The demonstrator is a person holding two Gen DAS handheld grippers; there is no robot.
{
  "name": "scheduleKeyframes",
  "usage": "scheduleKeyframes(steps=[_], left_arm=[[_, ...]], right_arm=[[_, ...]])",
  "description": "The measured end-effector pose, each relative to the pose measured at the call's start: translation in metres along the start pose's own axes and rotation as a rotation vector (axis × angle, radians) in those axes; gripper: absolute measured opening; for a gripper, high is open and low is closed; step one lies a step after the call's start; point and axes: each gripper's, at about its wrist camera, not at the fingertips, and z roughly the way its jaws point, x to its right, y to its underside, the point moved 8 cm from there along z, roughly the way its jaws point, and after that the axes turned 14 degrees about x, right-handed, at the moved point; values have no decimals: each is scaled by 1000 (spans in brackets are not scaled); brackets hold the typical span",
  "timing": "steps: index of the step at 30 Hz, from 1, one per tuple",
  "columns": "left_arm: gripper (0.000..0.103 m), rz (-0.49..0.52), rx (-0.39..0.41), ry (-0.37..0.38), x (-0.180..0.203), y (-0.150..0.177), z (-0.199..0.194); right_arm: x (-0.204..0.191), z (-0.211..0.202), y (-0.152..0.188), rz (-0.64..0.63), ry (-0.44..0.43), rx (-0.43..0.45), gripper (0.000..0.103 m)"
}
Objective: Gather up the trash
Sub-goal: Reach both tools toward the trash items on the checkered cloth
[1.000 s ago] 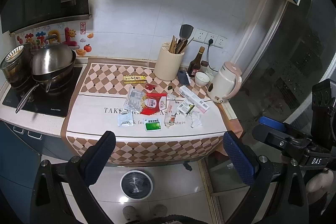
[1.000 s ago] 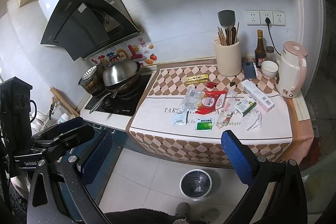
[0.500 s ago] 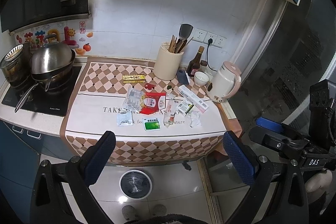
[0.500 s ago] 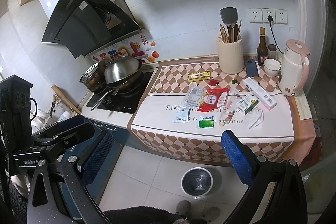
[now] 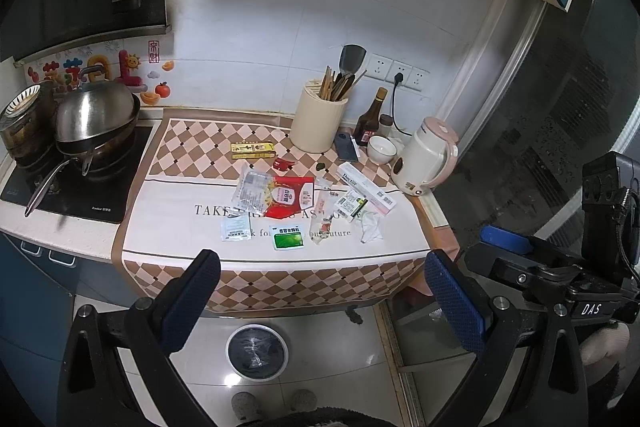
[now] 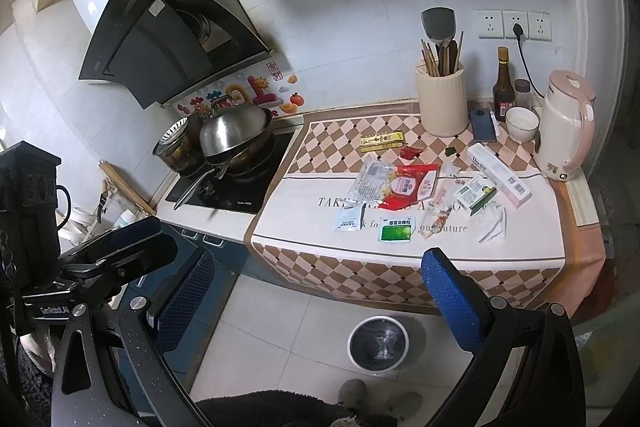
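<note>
Red, green and clear wrappers (image 5: pixel 289 195) (image 6: pixel 408 185) lay flat and scattered on the white mat (image 5: pixel 168 227) (image 6: pixel 296 219), beside the cream kettle (image 5: pixel 425 157) (image 6: pixel 564 131). I held my left gripper (image 5: pixel 320 297) and right gripper (image 6: pixel 316 297) wide open, empty, short of the mat, above the bin (image 5: pixel 257 351) (image 6: pixel 378 343).

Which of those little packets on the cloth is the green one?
The green packet lies nearest the counter's front edge, between the small white packet and the clear wrapper. The big packet behind it is red.
</note>
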Motion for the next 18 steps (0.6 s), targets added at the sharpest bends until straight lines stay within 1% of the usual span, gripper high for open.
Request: scheduleKeyframes(steps=[4, 5, 7, 9, 10, 11, 13, 14, 18], left_arm=[[103, 5, -7, -5, 3, 0, 9], [103, 13, -2, -24, -1, -1, 11], [103, 70, 24, -126, -10, -4, 19], [103, 136, 51, -238, -22, -6, 31], [103, 163, 56, -289, -29, -7, 41], [103, 175, 56, -316, -36, -8, 52], [103, 173, 34, -342, -51, -6, 78], [103, 168, 13, -351, -59, -5, 94], [103, 140, -71, -394, -86, 6, 156]], right_arm=[[3, 2, 0, 7, 0, -4, 103], [2, 2, 0, 10, 5, -2, 103], [7, 3, -2, 25, 26, 9, 103], [13, 6, -2, 49, 82, 39, 103], [18, 8, -1, 59, 124, 54, 103], [24, 11, 0, 69, 172, 65, 103], [35, 21, 3, 80, 255, 72, 103], [41, 26, 7, 93, 284, 70, 103], [83, 54, 12, 171, 352, 55, 103]])
